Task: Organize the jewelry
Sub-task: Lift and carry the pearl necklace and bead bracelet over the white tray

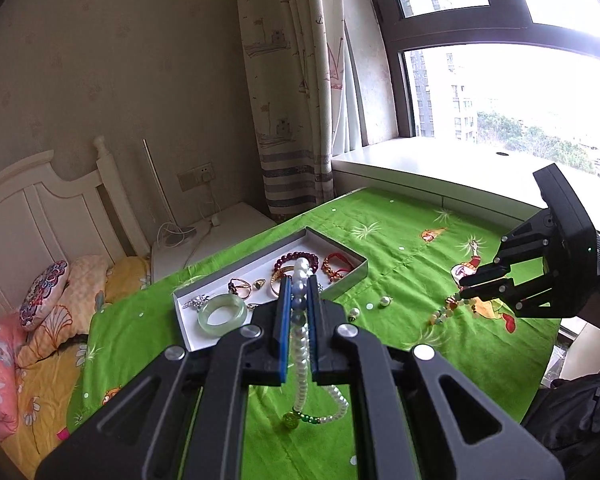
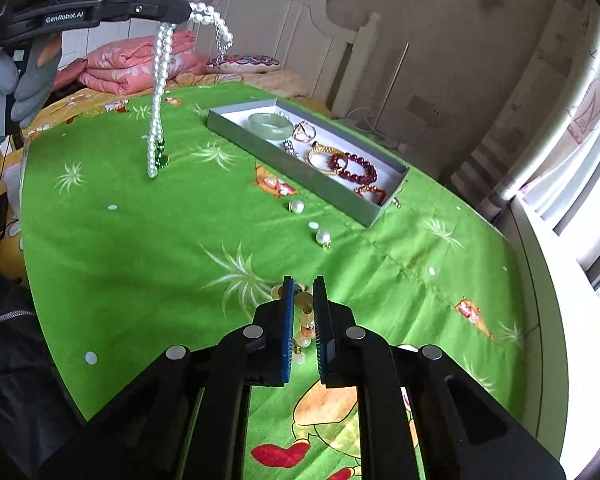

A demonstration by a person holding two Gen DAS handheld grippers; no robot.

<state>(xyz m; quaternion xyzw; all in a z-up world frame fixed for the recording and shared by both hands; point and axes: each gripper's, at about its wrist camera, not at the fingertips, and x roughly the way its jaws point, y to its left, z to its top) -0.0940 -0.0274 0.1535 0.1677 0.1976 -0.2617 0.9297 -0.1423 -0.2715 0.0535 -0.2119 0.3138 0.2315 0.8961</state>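
My left gripper (image 1: 299,280) is shut on a white pearl necklace (image 1: 302,344) and holds it above the green cloth; the strand hangs down with a green pendant (image 2: 161,156) at its end. It also shows in the right wrist view (image 2: 188,10). My right gripper (image 2: 303,282) is shut on a pale beaded bracelet (image 2: 306,322) low over the cloth, and shows in the left wrist view (image 1: 462,290). The grey jewelry box (image 2: 300,178) holds a jade bangle (image 1: 222,314), rings, a gold bangle, a dark red bead bracelet (image 2: 354,166) and a red cord bracelet (image 1: 336,266).
Two loose pearl earrings (image 2: 297,206) (image 2: 323,237) lie on the green tablecloth (image 2: 140,260) near the box. A bed with pillows (image 1: 44,296) is to one side, a window sill (image 1: 440,160) and curtain (image 1: 288,80) to the other.
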